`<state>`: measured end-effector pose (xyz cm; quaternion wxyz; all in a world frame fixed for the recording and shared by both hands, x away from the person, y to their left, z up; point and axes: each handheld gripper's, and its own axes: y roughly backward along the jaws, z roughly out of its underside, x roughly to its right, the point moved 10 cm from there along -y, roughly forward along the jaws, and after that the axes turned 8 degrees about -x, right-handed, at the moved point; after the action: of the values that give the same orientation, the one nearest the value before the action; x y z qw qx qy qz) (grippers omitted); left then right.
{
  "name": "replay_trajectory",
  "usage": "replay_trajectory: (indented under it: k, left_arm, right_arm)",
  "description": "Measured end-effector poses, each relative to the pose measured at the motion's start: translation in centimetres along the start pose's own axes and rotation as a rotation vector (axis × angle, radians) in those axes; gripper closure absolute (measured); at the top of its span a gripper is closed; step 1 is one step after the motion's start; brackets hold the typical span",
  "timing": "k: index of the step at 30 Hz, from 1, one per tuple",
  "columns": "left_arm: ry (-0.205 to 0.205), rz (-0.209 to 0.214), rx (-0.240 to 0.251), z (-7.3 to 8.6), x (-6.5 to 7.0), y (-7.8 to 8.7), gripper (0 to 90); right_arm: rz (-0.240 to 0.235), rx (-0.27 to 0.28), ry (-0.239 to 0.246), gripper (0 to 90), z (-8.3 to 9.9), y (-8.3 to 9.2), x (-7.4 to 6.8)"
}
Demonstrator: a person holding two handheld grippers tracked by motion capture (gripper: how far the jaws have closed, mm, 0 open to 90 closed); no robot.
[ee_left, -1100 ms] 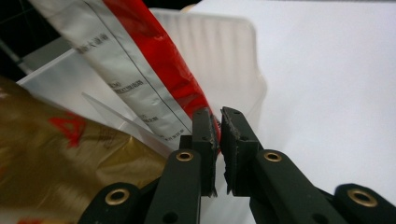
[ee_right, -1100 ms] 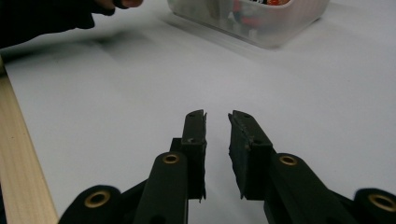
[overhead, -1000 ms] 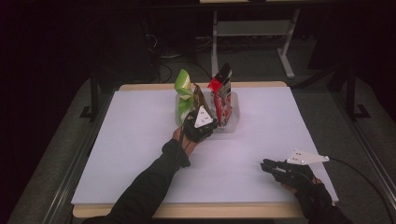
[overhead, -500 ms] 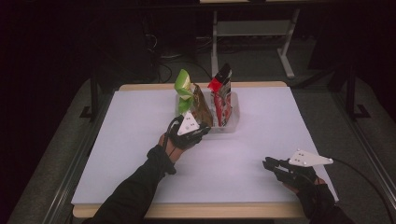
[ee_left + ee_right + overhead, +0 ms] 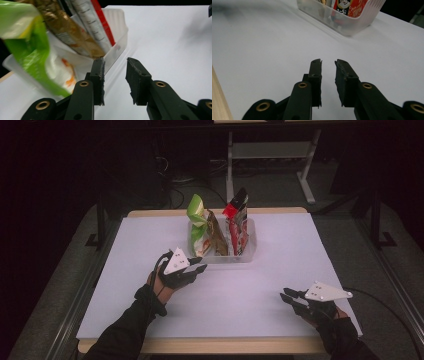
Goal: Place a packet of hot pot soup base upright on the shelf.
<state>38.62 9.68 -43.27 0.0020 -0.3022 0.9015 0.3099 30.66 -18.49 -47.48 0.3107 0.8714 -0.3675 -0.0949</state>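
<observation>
— White sheeting covered the whole table [image 5: 125,270]. What stood on it?

— A clear plastic bin [image 5: 247,251] toward the far edge, near the middle, with snack packets standing upright in it: a green bag [image 5: 196,222] at its left end, a gold-brown packet [image 5: 217,236] beside it, and a red packet [image 5: 238,225] on the right.

— And the grippers?

— The left gripper [image 5: 199,268] hung just beside the bin's near left corner, jaws parted with nothing between them. The right gripper [image 5: 286,297] sat well apart, low over the sheet near the front edge, jaws a little apart and likewise empty.

— How would those packets handle, do you think?

— Light and crinkly, I'd guess, with slick film that gives under pressure. I'd pinch one by its flat top seal, where it stands clear of the bin, not round the puffed belly, which might slip or crush.

— The bin itself?

— Thin-walled and probably light enough to slide if nudged.
</observation>
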Motion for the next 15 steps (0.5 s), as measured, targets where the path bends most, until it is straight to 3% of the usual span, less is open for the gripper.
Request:
replay_trajectory:
  k: [5,15]
  left_arm:
    - [-0.014,-0.014,-0.018,1.4,-0.2,1.0,62.8]
    - [0.002,-0.015,-0.036,4.1,-0.9,2.6,56.0]
  right_arm:
    - [0.005,-0.002,0.004,71.8,0.0,0.0,0.0]
    - [0.002,-0.009,0.003,66.5,0.3,-0.1,0.2]
